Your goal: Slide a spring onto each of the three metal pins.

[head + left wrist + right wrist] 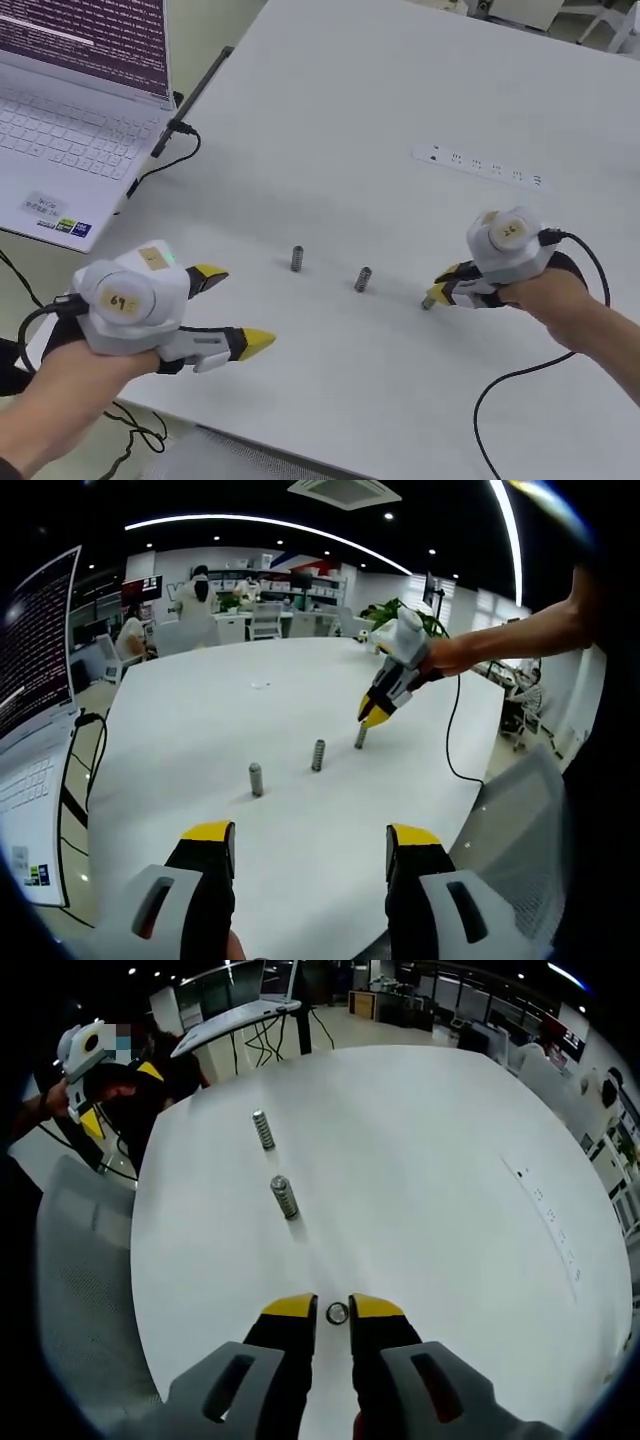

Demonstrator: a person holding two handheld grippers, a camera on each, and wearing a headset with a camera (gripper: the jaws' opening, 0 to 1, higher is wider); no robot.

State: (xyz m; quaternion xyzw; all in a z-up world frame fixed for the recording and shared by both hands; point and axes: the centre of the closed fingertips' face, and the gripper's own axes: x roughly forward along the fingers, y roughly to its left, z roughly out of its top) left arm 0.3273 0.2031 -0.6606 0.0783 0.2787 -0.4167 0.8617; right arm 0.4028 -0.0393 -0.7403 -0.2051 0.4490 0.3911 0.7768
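Two short metal pins stand upright mid-table, each with spring coils showing on it: one farther left, one in the middle. A third small pin with a spring stands to their right. My right gripper has its yellow tips closed in on that third piece from both sides. My left gripper hovers open near the front edge, nothing between its jaws, well short of the pins.
An open laptop sits at the table's left edge with a black cable running from it. A white power strip lies at the back right. A grey chair stands at the table's near edge.
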